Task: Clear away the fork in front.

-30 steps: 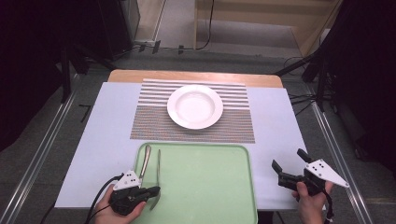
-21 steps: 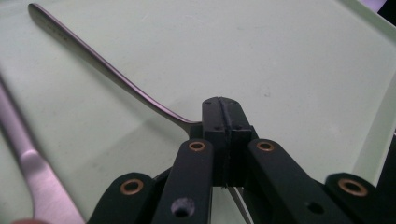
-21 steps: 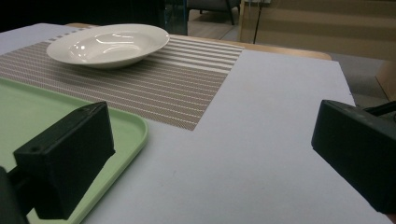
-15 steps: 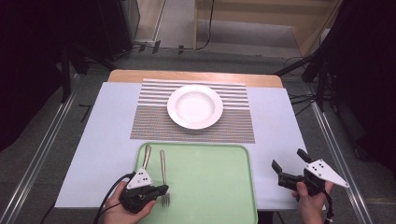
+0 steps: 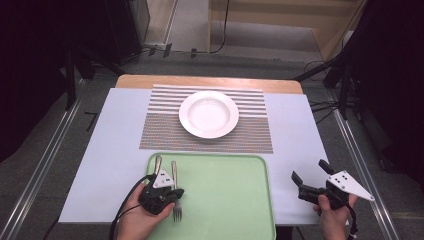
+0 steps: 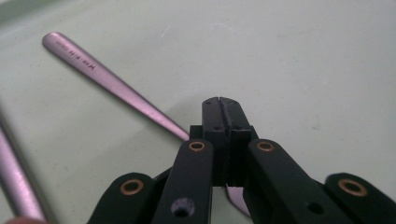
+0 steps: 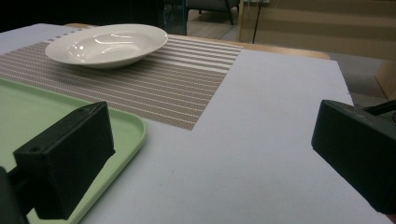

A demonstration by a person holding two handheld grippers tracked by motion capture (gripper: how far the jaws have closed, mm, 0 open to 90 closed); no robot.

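Gripping the fork point(image 5: 174, 195) by its neck, jaws pinched tight, the left gripper point(image 5: 172, 192) is working over the green tray point(image 5: 225, 200) at the counter's near edge, beside a second utensil point(image 5: 158, 164). The thin, slick neck is risking a twist or slip from the narrow hold, while the right gripper point(image 5: 307, 182) is waiting with jaws wide at the near right corner.

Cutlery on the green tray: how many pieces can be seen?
2. A fork lies near the tray's left edge, passing under the shut left gripper. A second utensil lies beside it, further left, its working end hidden by that gripper. More may be hidden.
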